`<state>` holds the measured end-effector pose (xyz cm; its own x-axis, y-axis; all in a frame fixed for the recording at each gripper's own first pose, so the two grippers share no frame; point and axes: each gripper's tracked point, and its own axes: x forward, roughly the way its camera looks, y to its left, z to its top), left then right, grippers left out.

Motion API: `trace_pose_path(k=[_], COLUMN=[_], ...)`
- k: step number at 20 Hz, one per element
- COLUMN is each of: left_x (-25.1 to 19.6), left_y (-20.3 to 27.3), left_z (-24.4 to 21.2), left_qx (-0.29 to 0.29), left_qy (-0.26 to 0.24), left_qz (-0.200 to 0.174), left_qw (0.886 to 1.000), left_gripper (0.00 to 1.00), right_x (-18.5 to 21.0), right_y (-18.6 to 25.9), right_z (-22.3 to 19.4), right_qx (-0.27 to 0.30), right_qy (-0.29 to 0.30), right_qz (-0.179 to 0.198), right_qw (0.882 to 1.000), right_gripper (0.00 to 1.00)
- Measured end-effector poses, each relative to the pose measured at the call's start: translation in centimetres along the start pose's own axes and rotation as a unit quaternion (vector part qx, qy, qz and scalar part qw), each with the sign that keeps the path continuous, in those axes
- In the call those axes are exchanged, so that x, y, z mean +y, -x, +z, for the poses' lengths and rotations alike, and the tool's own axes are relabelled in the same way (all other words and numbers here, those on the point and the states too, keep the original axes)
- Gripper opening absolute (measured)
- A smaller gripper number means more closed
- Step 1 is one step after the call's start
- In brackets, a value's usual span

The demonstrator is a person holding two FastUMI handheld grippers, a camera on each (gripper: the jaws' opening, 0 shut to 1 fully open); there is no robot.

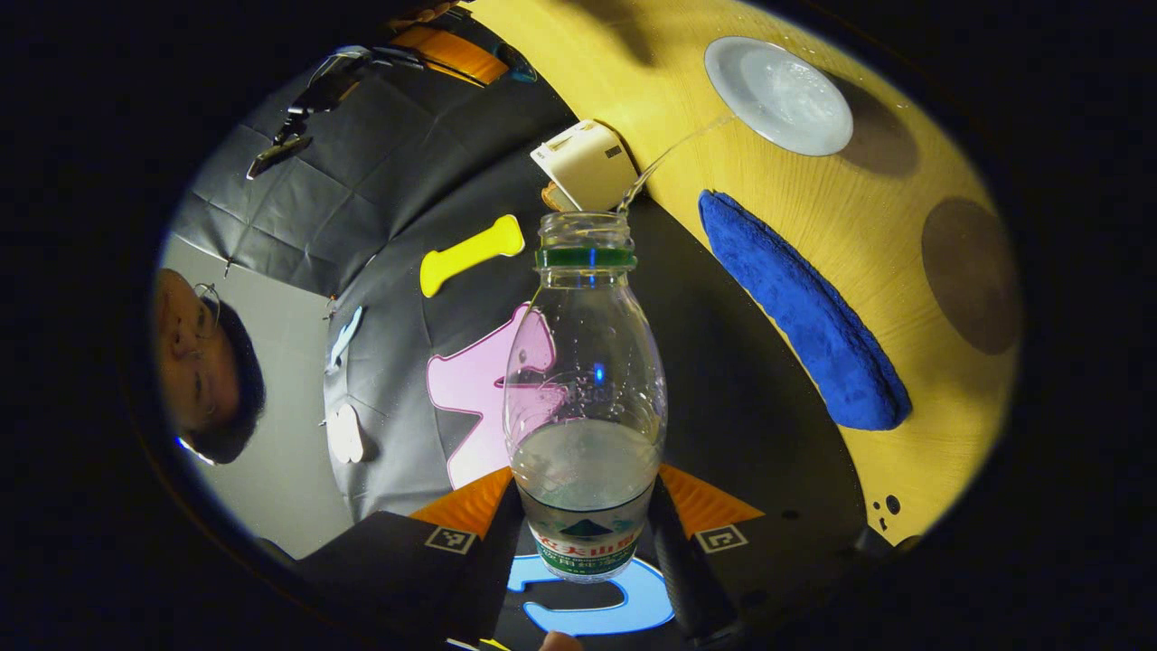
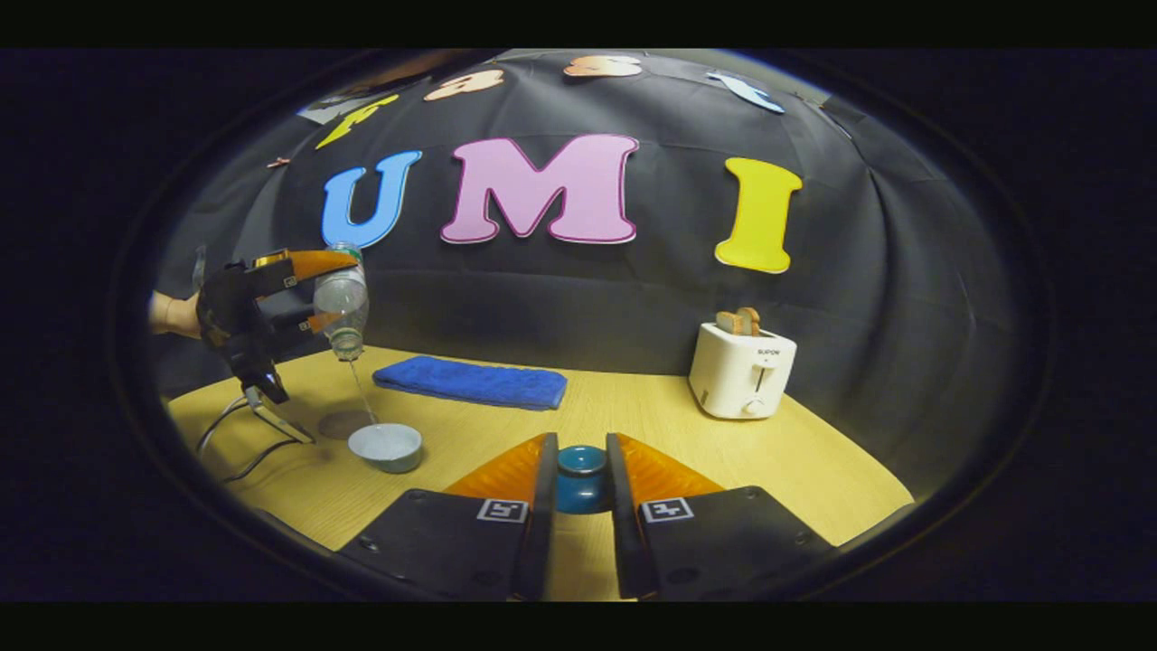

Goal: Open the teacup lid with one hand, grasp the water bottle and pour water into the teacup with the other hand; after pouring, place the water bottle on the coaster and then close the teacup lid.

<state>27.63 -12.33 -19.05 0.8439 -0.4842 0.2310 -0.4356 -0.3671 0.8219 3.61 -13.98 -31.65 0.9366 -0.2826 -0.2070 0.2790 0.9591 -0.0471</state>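
My left gripper [image 1: 586, 506] is shut on a clear water bottle [image 1: 586, 389], uncapped and tipped mouth-down. A thin stream of water [image 1: 673, 154] runs from it into the pale round teacup [image 1: 777, 95] on the wooden table. In the right gripper view the same gripper [image 2: 303, 294] holds the bottle [image 2: 342, 303] above the teacup [image 2: 386, 445] at the left. My right gripper [image 2: 578, 457] is shut on the teal teacup lid [image 2: 581, 475], just above the table. A dark round coaster [image 1: 972, 276] lies bare beside the cup, also the coaster [image 2: 342, 423].
A folded blue towel [image 2: 470, 382] lies behind the cup. A white toaster [image 2: 743, 369] with toast stands at the back right. Cables [image 2: 244, 425] trail over the table's left edge. A person [image 1: 203, 362] is beyond the booth wall.
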Motion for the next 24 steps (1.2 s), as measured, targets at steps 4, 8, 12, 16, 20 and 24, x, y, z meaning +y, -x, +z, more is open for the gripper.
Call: trace_pose_path(k=[4, 8, 12, 16, 20, 24], left_x=[0.2, 0.5, 0.5, 0.3, 0.3, -0.5], left_y=[-0.1, -0.3, -0.4, -0.7, -1.2, -0.9], left_z=[0.3, 0.5, 0.8, 1.5, 2.0, 0.5], left_qx=[-0.008, -0.015, -0.025, -0.045, -0.054, -0.021], left_qy=[-0.01, -0.013, -0.02, -0.039, -0.048, -0.009], left_qz=[0.002, 0.007, 0.009, 0.005, 0.0, -0.021], left_qw=[1.0, 1.0, 0.999, 0.998, 0.997, 1.0], left_gripper=[0.72, 0.72, 0.73, 0.72, 0.73, 0.73], right_x=[0.1, 0.0, 0.1, 0.3, 0.2, 0.3], right_y=[0.1, 0.2, 0.1, 0.0, 0.1, 0.1], right_z=[0.1, 0.1, 0.1, 0.0, 0.1, 0.4], right_qx=[-0.001, -0.001, -0.001, -0.001, -0.003, -0.004], right_qy=[-0.001, -0.001, 0.001, 0.008, 0.007, -0.001], right_qz=[0.001, 0.001, 0.002, 0.003, 0.003, 0.003], right_qw=[1.0, 1.0, 1.0, 1.0, 1.0, 1.0], right_gripper=[0.36, 0.31, 0.31, 0.31, 0.31, 0.31])
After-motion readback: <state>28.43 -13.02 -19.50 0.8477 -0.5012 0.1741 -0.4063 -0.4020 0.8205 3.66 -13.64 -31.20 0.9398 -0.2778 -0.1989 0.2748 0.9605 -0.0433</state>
